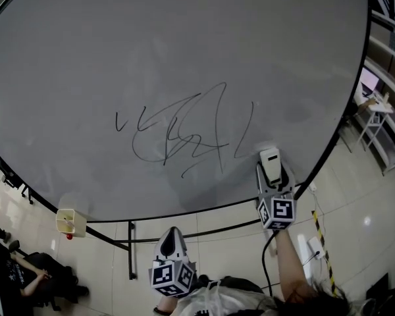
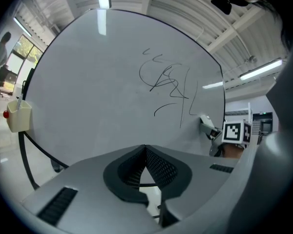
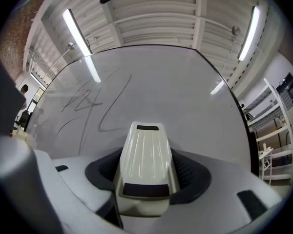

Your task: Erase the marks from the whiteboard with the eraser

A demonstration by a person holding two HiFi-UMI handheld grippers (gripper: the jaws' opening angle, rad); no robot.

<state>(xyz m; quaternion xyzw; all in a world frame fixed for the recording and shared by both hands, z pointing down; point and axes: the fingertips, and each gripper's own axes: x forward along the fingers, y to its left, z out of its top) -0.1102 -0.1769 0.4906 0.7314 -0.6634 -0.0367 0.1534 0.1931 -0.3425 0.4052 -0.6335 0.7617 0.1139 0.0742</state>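
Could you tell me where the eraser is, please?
The eraser is clamped in the right gripper, at the lower right of the whiteboard in the head view, right of the marks.

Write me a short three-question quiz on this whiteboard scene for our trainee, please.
1. True or false: the right claw grips the white plastic eraser.
2. The black scribbled marks on the large pale whiteboard are: A wiped off; B plainly visible; C covered by the eraser.
3. Fill in: the left claw, holding nothing, is ____ (open or shut).
Key: 1 true; 2 B; 3 shut.
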